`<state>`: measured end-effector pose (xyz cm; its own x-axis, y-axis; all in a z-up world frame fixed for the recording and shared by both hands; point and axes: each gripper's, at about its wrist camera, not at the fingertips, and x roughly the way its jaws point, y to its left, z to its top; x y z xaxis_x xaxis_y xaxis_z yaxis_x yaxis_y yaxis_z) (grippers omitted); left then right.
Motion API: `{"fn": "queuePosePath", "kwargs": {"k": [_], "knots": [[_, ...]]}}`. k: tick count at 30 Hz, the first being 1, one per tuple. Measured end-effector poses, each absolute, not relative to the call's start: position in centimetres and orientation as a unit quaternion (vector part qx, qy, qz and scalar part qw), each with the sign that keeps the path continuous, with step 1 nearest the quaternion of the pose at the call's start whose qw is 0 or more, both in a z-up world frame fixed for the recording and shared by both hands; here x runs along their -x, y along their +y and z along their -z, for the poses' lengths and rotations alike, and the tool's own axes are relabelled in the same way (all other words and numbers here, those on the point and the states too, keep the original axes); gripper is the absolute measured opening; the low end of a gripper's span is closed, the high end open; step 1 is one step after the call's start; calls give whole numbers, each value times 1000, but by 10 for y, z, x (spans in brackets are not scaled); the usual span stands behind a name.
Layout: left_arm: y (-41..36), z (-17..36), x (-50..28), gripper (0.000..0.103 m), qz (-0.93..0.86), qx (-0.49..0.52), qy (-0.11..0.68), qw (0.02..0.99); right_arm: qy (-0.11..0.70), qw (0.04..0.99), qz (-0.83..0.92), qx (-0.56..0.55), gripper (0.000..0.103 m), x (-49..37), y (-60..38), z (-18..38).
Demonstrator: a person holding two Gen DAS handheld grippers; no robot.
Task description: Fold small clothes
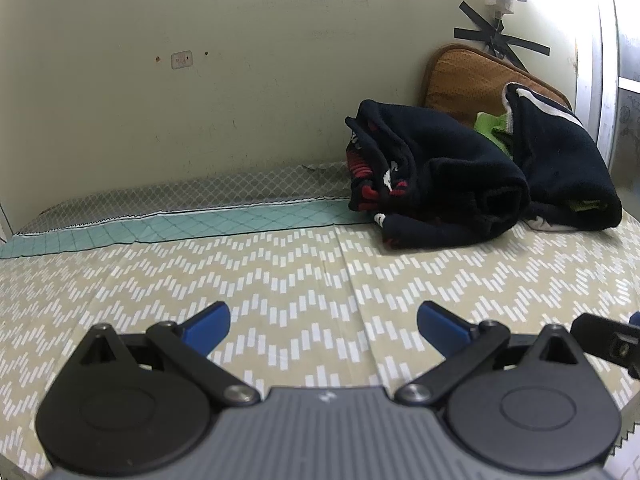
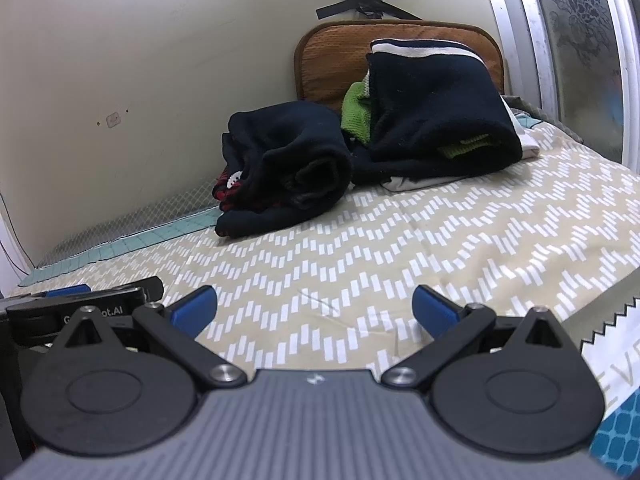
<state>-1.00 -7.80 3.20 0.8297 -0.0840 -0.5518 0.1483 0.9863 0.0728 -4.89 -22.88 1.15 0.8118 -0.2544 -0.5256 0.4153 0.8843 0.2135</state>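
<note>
A dark navy garment with red and white pattern [image 1: 432,184] lies bunched on the bed by the wall; it also shows in the right wrist view [image 2: 288,172]. A second navy garment with white stripes and a green piece [image 1: 560,160] lies to its right, against a brown cushion; it also shows in the right wrist view [image 2: 436,116]. My left gripper [image 1: 323,322] is open and empty, low over the sheet, well short of the clothes. My right gripper [image 2: 314,308] is open and empty, beside the left one.
The bed has a beige zigzag-patterned sheet [image 1: 280,280] with a teal blanket strip [image 1: 160,228] along the wall. A brown cushion [image 2: 332,60] leans in the corner. A window frame [image 2: 560,40] stands at the right. The left gripper's body [image 2: 80,308] shows at the right view's left edge.
</note>
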Motion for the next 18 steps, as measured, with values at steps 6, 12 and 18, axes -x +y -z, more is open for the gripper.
{"fn": "queuePosePath", "kwargs": {"k": [6, 12, 18], "knots": [[-78, -31, 7, 103, 62, -56, 296, 951, 250, 938, 178, -163, 103, 49, -229, -11], [-78, -30, 6, 103, 64, -56, 302, 949, 250, 937, 175, -168, 103, 49, -230, -11], [-78, -29, 6, 103, 66, -60, 303, 949, 251, 937, 173, -173, 103, 48, -230, -10]]}}
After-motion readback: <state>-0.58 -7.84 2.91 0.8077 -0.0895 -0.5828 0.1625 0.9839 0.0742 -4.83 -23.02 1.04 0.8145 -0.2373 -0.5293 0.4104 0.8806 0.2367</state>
